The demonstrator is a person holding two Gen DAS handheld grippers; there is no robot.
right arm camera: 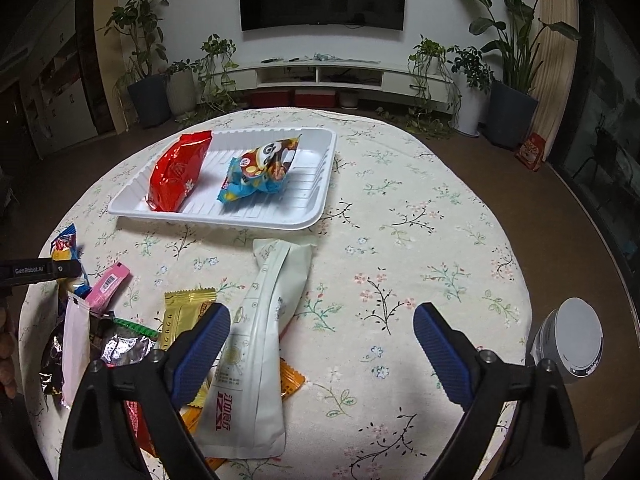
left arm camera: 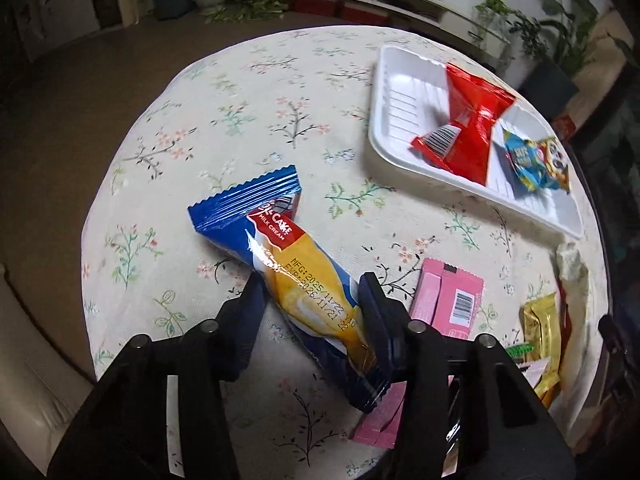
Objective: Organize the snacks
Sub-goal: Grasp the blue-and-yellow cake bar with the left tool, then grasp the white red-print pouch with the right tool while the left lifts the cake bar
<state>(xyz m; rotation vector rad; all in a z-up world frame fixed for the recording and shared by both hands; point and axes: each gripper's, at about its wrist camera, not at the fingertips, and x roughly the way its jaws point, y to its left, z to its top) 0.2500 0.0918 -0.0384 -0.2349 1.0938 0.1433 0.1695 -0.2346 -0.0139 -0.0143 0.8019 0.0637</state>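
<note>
Nearest the left wrist camera, the left gripper [left arm camera: 310,292] has its jaws pressed narrow on the blue and yellow cake packet [left arm camera: 296,280], gripping near its lower end, so most of the wrapper juts out ahead unsupported. The slick foil could slip or swing once lifted, and that packet may drag the pink packet [left arm camera: 448,300] lying just beside it. The right gripper [right arm camera: 322,328] hangs with jaws wide and holds nothing; the long white pouch [right arm camera: 256,344] lies by its left finger. Farther off on the floral tabletop [right arm camera: 400,240], the white tray [right arm camera: 304,216] already holds 2 snacks, a red bag [right arm camera: 178,172] and a blue panda packet [right arm camera: 260,176]. A careless drop could miss the tray's rim.
</note>
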